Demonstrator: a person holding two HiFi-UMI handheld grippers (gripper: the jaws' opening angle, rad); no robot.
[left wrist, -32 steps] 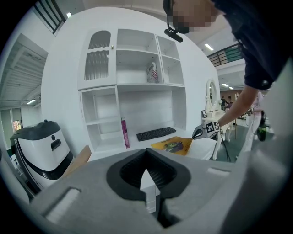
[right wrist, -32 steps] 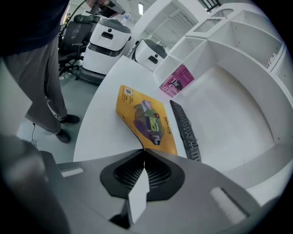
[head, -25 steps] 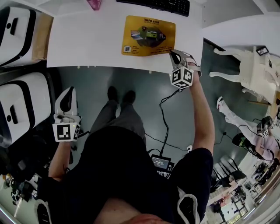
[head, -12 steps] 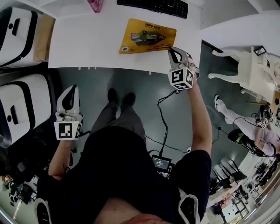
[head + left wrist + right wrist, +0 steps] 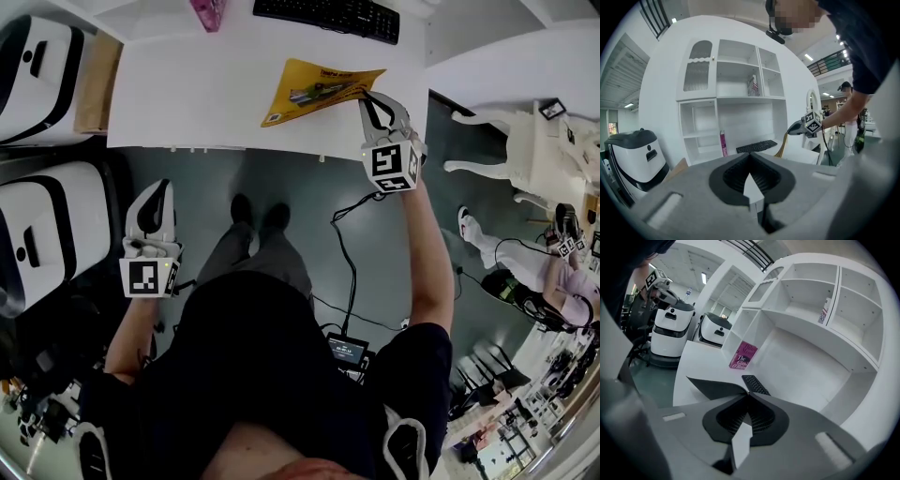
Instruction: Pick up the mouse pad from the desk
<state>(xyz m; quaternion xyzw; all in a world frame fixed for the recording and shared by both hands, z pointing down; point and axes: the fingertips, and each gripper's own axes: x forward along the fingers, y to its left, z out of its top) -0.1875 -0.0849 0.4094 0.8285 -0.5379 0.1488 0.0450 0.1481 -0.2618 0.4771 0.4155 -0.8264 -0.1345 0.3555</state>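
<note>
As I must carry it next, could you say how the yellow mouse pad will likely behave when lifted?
Pinched at one corner by the right gripper, the mouse pad tilts up without drooping: probably thin, fairly stiff, and light. Its dark underside may be grippy rubber, so unlikely to slip.

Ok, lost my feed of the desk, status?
Right gripper shut on mouse pad corner. Left gripper shut, empty, off the desk. Mouse pad tilted, right side raised. Keyboard behind, clear.
</note>
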